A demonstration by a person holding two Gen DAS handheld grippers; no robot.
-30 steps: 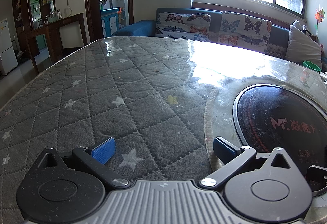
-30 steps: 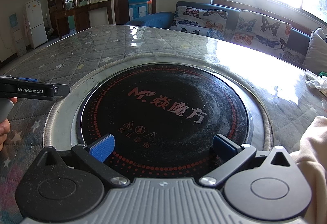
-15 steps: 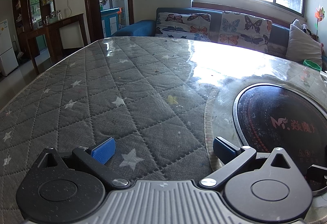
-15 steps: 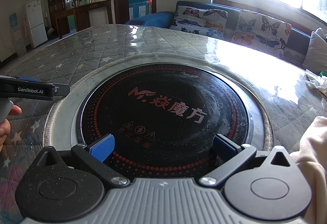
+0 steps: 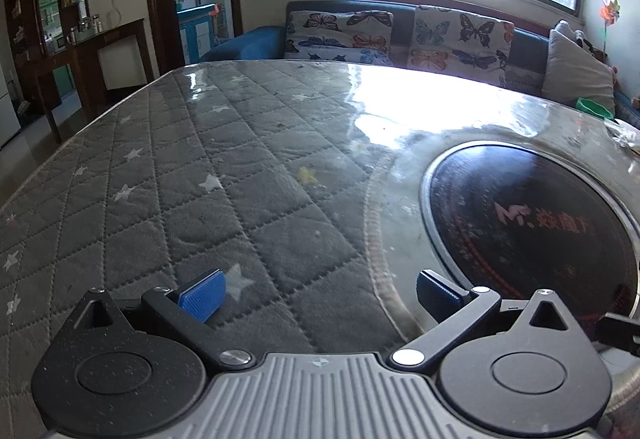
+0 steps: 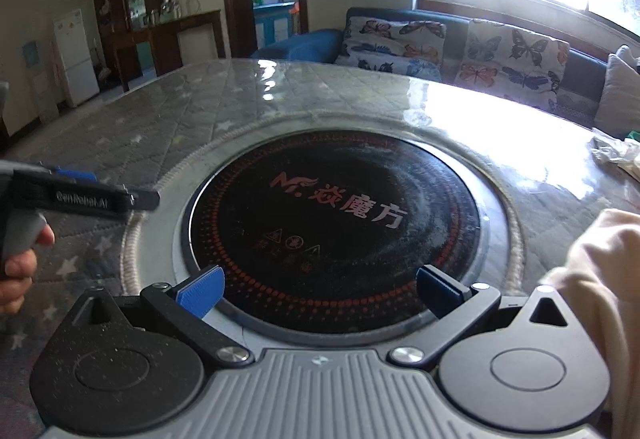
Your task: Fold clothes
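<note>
Since the earlier frame the left hand-held gripper (image 6: pixel 76 195) sits higher and farther right in the right wrist view, its tip now over the cooktop's pale rim, and the right wrist view looks a little farther left. The left wrist view has shifted only slightly. The left hand-held gripper (image 5: pixel 318 299) has its blue pads spread wide, with nothing between them, above the grey star-quilted surface (image 5: pixel 200 191). The right hand-held gripper (image 6: pixel 318 293) is equally wide apart and empty over the round black cooktop (image 6: pixel 332 223) set in the surface. A cream garment (image 6: pixel 600 279) lies at the near right, cut off by the frame edge and partly hidden behind the gripper body. The person's hand (image 6: pixel 18 267) is only partly visible at the left edge. Window glare washes out the far right of the surface.
</note>
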